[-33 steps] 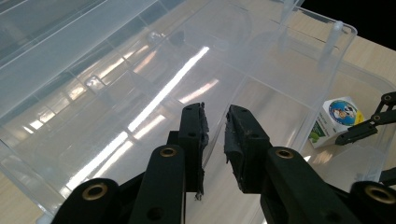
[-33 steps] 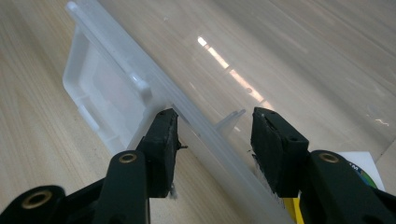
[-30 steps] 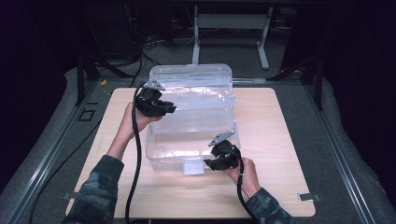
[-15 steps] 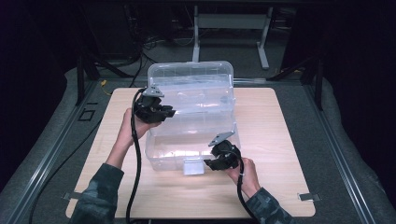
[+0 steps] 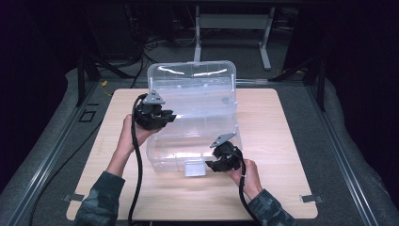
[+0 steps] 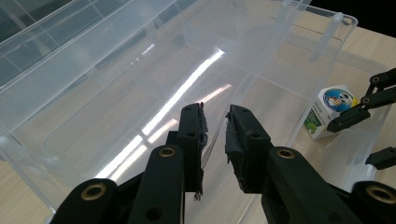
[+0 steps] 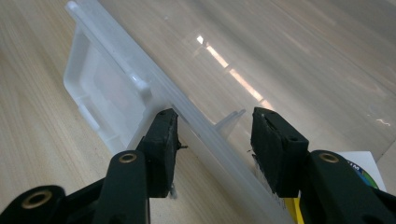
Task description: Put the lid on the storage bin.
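- One clear plastic box (image 5: 162,157), empty but for one item. It stands on the middle of the tabletop (image 5: 291,141), its front wall roughly parallel to the near edge.
- One lid (image 5: 193,75), clear, raised upright along the box's far side, toward the far edge of the tabletop.
- One front latch flap (image 5: 194,168), hanging outside the front wall and facing the near edge, just beside the right gripper.
- One small printed carton (image 6: 329,109), upright inside the box, close behind the front wall where the right gripper sits.
- Left gripper (image 5: 164,117): at the box's left wall, pointing inward. Its jaws are drawn in almost together, with the thin clear rim pinched between the pads (image 6: 201,126).
- Right gripper (image 5: 211,165): astride the front rim, one jaw outside against it and the other inside. A gap shows on the inner side, so the jaws are parted and not clamping.
- Key relation, as a judgement: the right gripper is the nearer one to both latch and carton, and the carton lies just past its inner jaw.
- Open room: bare wood runs wide toward the right edge and along the near edge, with a narrower strip at the left edge.
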Motion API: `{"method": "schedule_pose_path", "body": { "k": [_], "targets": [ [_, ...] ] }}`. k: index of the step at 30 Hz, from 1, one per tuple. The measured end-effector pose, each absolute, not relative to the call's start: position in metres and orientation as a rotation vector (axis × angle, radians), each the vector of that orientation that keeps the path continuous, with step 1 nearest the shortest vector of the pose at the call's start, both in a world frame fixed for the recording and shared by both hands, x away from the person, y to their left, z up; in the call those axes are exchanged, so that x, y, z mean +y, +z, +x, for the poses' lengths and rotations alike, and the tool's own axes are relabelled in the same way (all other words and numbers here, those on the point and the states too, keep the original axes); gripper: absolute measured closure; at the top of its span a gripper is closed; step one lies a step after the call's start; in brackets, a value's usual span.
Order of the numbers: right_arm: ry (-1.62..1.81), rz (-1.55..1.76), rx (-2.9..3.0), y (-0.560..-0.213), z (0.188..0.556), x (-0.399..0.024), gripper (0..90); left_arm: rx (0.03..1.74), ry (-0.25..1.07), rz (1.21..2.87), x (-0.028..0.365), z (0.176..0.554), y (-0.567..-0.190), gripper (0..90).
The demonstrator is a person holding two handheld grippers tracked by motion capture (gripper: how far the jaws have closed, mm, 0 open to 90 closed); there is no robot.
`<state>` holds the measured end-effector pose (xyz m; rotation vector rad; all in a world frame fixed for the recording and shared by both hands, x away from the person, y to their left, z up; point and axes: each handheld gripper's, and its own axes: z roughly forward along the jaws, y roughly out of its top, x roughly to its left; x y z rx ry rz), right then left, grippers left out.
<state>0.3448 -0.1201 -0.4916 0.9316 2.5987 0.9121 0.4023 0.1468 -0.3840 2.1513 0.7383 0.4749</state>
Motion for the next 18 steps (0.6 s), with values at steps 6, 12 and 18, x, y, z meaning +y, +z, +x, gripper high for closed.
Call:
{"method": "schedule_pose_path", "body": {
  "k": [6,12,18],
  "targets": [
    [0.905,0.927,2.597,-0.492,0.345,-0.120,51.6,0.726,0.499,2.159,0.147,0.397,-0.385,74.9],
    [0.909,0.928,2.595,-0.492,0.345,-0.120,51.6,0.718,0.510,2.156,0.147,0.391,-0.387,74.8],
    [0.909,0.928,2.594,-0.492,0.345,-0.120,51.6,0.721,0.508,2.146,0.147,0.385,-0.390,74.9]
  ]
}}
